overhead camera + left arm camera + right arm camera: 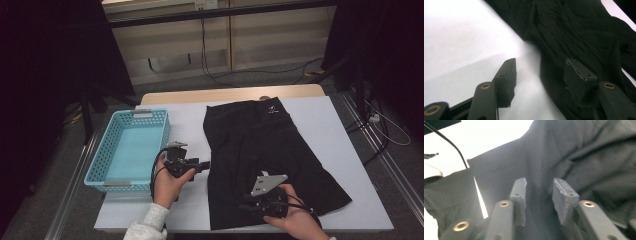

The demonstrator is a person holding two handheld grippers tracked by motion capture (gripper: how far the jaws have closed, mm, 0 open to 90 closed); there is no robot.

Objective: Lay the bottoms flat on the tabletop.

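The left gripper (540,72) stands with jaws parted and nothing clamped, the black fabric shorts (265,155) just beyond its right jaw; the right gripper (539,192) hangs over the shorts' lower hem, jaws apart, cloth beneath them

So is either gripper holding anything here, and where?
Nothing held: left gripper and right gripper stand open over the black shorts.

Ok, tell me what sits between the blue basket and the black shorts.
In the high view, the left gripper and the hand holding it hang over the bare white table top between the blue basket and the black shorts, jaws open at the cloth's edge.
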